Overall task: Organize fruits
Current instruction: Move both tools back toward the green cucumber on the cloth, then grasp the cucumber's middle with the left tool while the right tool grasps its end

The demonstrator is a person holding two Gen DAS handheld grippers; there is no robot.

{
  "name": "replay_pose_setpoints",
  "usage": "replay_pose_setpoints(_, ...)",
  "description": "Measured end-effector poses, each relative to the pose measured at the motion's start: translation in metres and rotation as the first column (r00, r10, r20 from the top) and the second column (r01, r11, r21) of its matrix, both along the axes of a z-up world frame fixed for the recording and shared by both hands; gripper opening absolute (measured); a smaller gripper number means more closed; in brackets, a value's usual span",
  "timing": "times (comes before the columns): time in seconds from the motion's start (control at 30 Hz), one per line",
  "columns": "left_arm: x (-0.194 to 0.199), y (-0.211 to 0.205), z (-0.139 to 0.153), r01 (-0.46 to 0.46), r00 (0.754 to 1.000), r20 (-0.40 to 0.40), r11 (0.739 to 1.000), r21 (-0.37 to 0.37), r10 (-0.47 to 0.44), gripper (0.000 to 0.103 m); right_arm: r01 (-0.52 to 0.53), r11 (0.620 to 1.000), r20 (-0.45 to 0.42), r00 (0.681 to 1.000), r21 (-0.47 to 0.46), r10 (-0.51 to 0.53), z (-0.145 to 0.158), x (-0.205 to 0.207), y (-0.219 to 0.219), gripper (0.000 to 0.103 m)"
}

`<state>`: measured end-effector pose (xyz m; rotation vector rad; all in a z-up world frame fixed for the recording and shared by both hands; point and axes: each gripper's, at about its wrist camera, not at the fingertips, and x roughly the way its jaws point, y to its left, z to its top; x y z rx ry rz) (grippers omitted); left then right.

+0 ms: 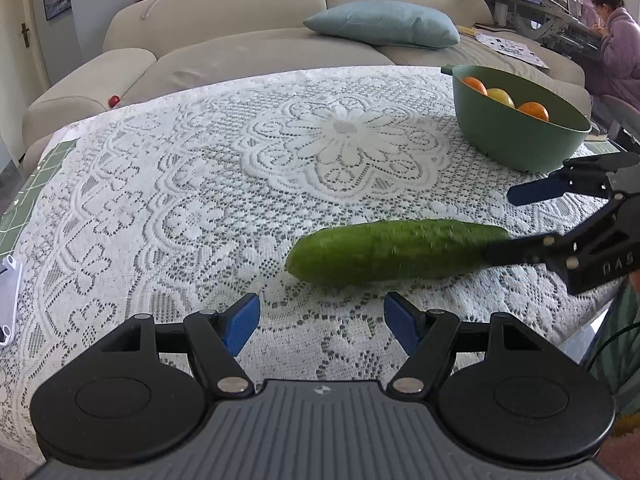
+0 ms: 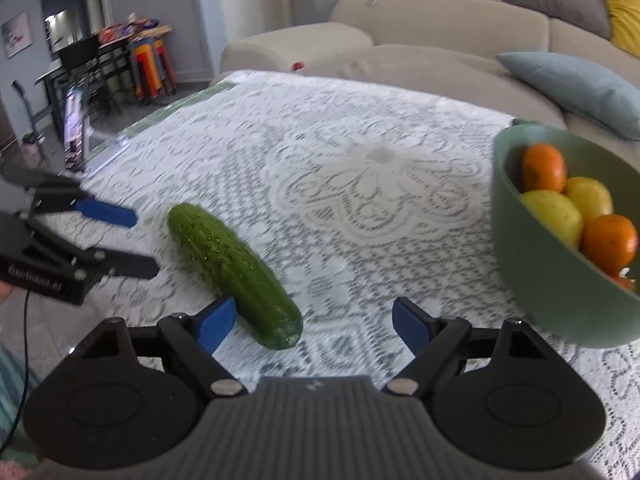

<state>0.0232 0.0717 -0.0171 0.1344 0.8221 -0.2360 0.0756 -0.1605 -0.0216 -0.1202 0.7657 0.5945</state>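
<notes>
Both grippers, left [image 1: 322, 322] and right [image 2: 314, 324], gape wide and empty beside the cucumber [image 1: 394, 250]; nudged, it may roll away from the bowl [image 2: 560, 288].

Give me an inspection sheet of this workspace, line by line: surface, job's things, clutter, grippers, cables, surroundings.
Surface: table under a white lace tablecloth.
Job's things: cucumber lying flat on the cloth; green bowl holding oranges and lemons.
Clutter: a white object at the table's edge, cut off by the frame.
Grippers: left gripper open, empty, just short of the cucumber; right gripper open, with the cucumber's near end between its fingers, not visibly pressed.
Cables: a thin dark cable hanging below the left gripper.
Surroundings: beige sofa with a blue cushion; a person seated at a desk.
</notes>
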Motion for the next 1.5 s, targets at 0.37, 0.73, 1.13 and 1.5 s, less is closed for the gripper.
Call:
replay_pose_setpoints(0.37,0.025,-0.012,-0.010,0.030,0.999,-0.016,0.999,0.033,-0.030,0.083,0.192,0.975,-0.057,0.981,0.108,-0.187,0.000,0.034,-0.009,0.082)
replay_pose_setpoints(0.73,0.037,-0.022,-0.017,0.132,0.991,0.003,0.987,0.090,-0.133,0.083,0.127,0.980,-0.032,0.992,0.156,-0.123,0.004,0.022,-0.008,0.082)
replay_pose_setpoints(1.13,0.041,-0.027,-0.018,0.195,0.978,0.038,0.963,0.187,-0.205,0.083,-0.007,1.000,0.003,1.000,0.020,0.007,-0.007,0.005,0.016,0.082)
replay_pose_setpoints(1.5,0.052,-0.027,-0.016,0.319,0.944,0.010,0.918,0.237,-0.330,0.088,-0.023,0.998,0.029,0.999,-0.054,0.024,-0.015,0.008,0.027,0.067)
